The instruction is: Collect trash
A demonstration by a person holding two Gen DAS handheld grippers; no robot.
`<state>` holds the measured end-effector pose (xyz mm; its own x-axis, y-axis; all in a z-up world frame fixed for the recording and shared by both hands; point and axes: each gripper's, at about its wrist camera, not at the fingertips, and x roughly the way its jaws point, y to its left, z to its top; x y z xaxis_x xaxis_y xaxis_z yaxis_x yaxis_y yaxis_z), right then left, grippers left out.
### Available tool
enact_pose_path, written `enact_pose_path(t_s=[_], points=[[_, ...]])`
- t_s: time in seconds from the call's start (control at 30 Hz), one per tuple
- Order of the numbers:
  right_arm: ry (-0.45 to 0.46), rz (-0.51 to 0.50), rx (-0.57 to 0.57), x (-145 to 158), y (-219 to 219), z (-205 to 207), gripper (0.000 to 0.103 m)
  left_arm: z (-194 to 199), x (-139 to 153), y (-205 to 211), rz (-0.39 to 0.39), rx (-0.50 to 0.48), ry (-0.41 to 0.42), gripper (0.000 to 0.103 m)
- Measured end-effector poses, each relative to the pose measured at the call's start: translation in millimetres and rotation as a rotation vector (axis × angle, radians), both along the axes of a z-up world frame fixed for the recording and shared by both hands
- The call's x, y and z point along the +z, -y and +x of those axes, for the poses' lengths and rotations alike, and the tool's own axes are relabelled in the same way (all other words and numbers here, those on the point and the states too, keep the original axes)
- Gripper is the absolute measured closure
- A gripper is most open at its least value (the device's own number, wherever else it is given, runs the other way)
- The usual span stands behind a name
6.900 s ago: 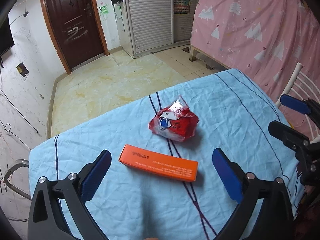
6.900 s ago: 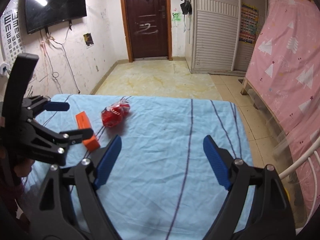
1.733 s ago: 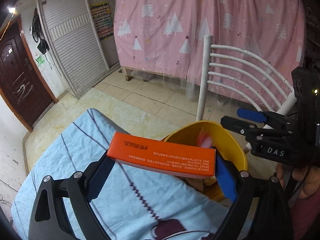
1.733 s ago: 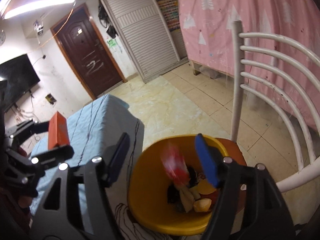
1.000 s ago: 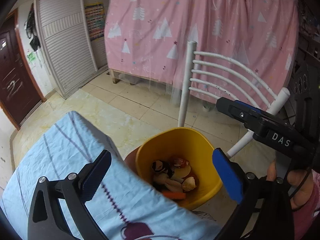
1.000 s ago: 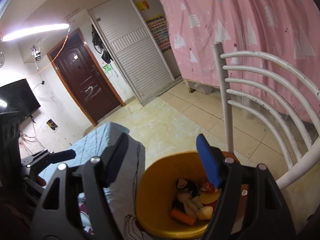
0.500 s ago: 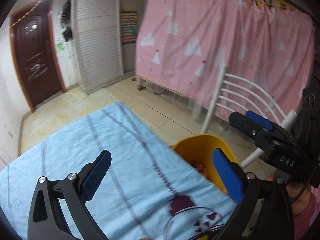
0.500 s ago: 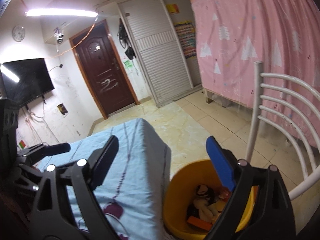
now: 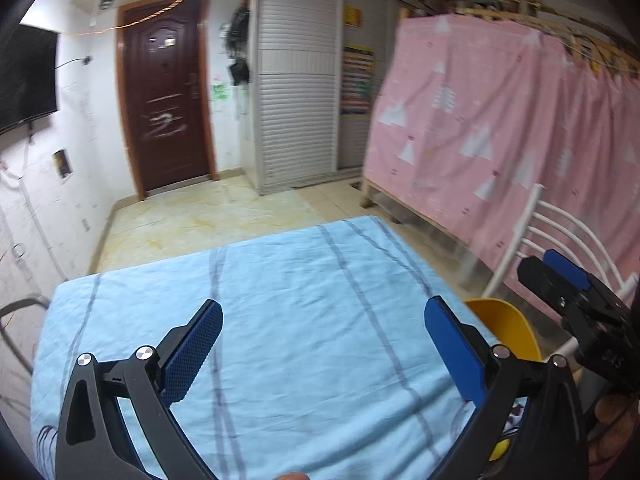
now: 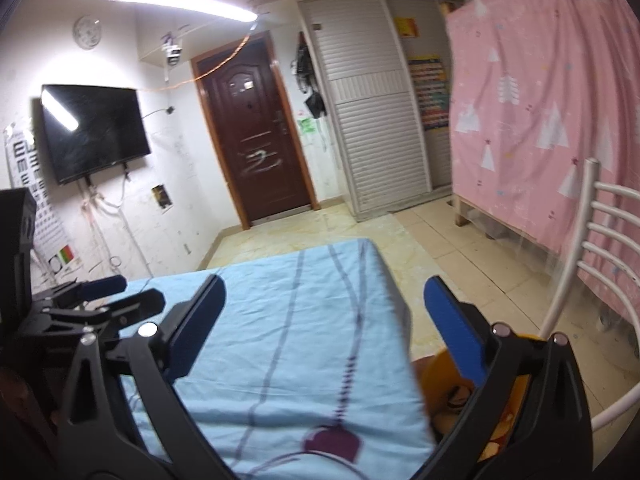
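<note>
My left gripper (image 9: 322, 344) is open and empty above the table with the light blue striped cloth (image 9: 288, 288). My right gripper (image 10: 324, 320) is open and empty over the table's right edge (image 10: 304, 320). The yellow trash bin (image 9: 506, 330) stands on the floor beside the table's right side; in the right wrist view the bin (image 10: 448, 392) shows trash inside, mostly hidden behind my right finger. No trash shows on the cloth. The right gripper also shows in the left wrist view (image 9: 568, 284), and the left gripper in the right wrist view (image 10: 112, 294).
A white metal chair (image 10: 592, 248) stands behind the bin. A pink curtain (image 9: 500, 128) hangs at the right. A brown door (image 9: 164, 108), a white shutter cabinet (image 9: 298, 96) and a wall TV (image 10: 94, 132) lie beyond the tiled floor (image 9: 208, 216).
The orange box and red wrapper left the table and dropped into the bin. Both grippers have since swung left and up, from over the bin back toward the table.
</note>
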<state>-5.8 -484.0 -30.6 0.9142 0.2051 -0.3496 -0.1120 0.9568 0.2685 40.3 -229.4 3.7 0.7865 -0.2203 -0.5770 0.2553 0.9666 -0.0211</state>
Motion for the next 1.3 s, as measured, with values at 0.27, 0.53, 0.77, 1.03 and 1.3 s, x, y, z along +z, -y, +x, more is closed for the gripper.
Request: enact_pose_path(t_s=[0.27, 0.53, 0.77, 1.03, 1.3], points=[[0.015, -0.051, 0.098, 8, -54, 7, 0.006, -9, 4, -53, -0.013, 0.137, 0.010, 0.010], [0.010, -0.083, 0.158, 13, -88, 11, 0.006, -14, 5, -86, -0.037, 0.189, 0.004, 0.010], [0.010, -0.098, 0.177, 18, -101, 14, 0.006, -15, 4, -99, -0.048, 0.214, 0.003, 0.010], [0.008, -0.110, 0.187, 19, -109, 16, 0.006, -18, 5, -108, -0.050, 0.229, 0.012, 0.010], [0.013, -0.118, 0.197, 19, -115, 17, 0.006, -21, 8, -112, -0.046, 0.237, 0.019, 0.010]])
